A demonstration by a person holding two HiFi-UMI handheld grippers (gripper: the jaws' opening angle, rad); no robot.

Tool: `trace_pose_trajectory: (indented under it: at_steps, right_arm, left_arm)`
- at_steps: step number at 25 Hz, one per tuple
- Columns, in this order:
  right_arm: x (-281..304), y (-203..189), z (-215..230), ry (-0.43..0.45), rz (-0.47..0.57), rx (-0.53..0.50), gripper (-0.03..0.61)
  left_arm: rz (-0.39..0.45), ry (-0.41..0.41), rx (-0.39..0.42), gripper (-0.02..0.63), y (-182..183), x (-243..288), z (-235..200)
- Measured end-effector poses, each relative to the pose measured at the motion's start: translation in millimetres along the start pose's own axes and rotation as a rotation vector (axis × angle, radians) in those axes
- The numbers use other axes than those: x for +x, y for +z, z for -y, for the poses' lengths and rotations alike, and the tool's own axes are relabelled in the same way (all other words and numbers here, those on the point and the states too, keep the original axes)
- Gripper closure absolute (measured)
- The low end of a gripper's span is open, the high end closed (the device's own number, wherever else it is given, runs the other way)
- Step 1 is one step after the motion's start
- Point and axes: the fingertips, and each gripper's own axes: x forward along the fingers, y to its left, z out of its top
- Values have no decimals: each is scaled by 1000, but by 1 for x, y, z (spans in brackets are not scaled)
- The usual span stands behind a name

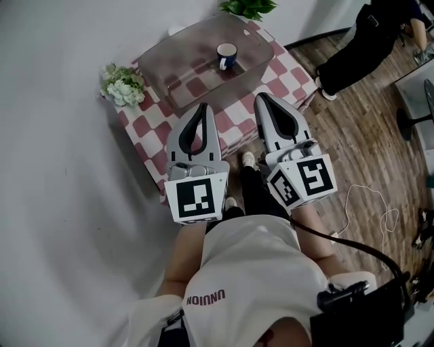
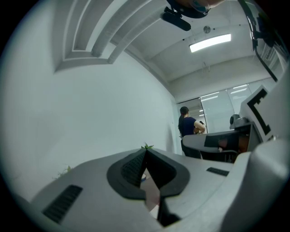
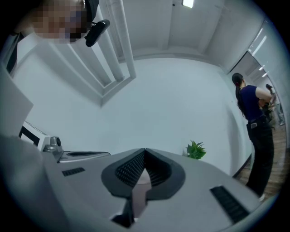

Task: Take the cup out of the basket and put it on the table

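Head view, nearest first: we hold both grippers just in front of our body, side by side and pointing level toward the desk. The left gripper has its jaws closed tip to tip with nothing between them, and the left gripper view confirms it. The right gripper is the same, its jaws pressed together and empty. Neither is over the basket yet.

Farther out, the desk wears a red-and-white checked cloth. A bunch of white flowers sits at its left edge. The translucent grey basket takes up most of the far part, and the cup stands upright inside it, toward the far right, clear of the walls. A green plant shows beyond the desk, and a person stands far right on the wooden floor.

The cup looks ceramic, white with a dark blue inside, so we judge it stiff, fairly light, glazed and slippery, and breakable if dropped. We would open one gripper wide, come down from above and pinch the wall at the rim, one jaw inside and one outside. The small handle on its near side is the alternative.
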Motion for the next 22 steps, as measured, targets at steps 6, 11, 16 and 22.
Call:
trace_pose_trajectory:
  at_steps: [6,11,16,22]
  right_arm:
    - [32,0,20,17,-2,2,561]
    - [59,2,42,28,3,-3,561]
    - [90,7,66,50,-1,-1,561]
    - [126,13,91,108,-12,13,561]
  left_arm:
    - [-1,13,-10,601,-1,36,-8]
    - [-25,36,-25,603,-2,67,-17]
    - [-55,58,31,603,-3,98,-29]
    - [-61,111,31,601,8,135,-40]
